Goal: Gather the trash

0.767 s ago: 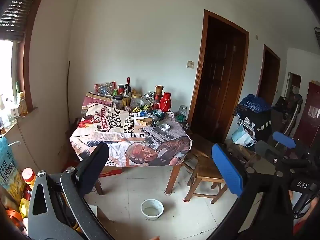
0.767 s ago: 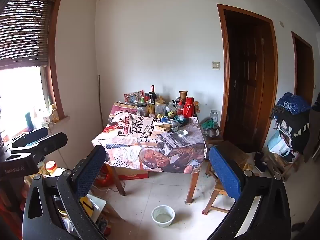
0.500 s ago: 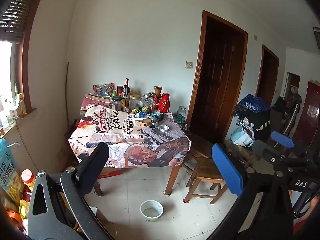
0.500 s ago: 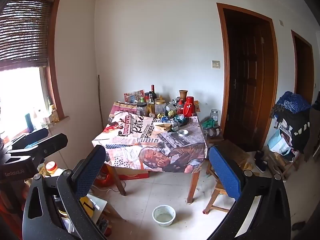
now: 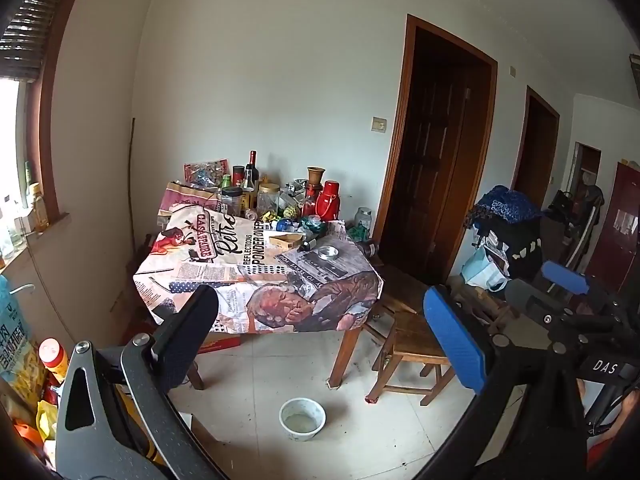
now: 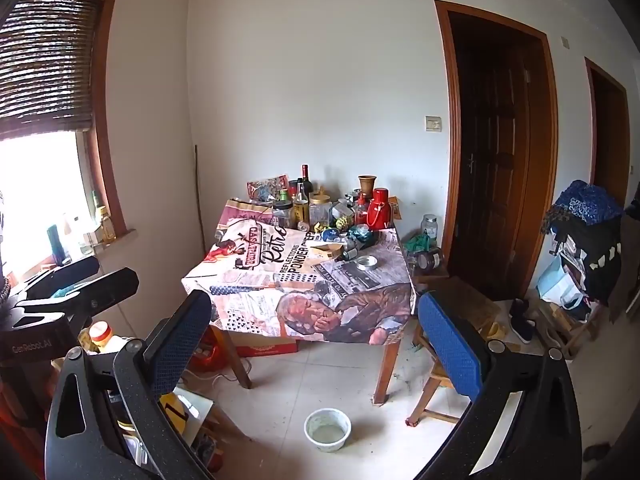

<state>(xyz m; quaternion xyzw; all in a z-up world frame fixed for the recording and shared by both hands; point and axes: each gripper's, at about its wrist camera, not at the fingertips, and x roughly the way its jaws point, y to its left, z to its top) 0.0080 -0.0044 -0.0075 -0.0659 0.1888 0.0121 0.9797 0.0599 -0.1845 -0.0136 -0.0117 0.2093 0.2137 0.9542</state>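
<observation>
Left wrist view: left tool [image 5: 320, 336] agape, facing cluttered table [image 5: 256, 276].

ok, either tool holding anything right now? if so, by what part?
Nothing is held. The left tool and the right tool both stand open with only air between their fingers, well short of the table.

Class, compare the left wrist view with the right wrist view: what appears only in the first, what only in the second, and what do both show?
Only the left wrist view: a red cabinet at far right, and the right claw seen from the side. Only the right wrist view: the window blind, black shoes and the left claw seen from the side. Both: the table, a white bowl on the floor, a wooden chair, a red flask, and open, empty claws.
</observation>
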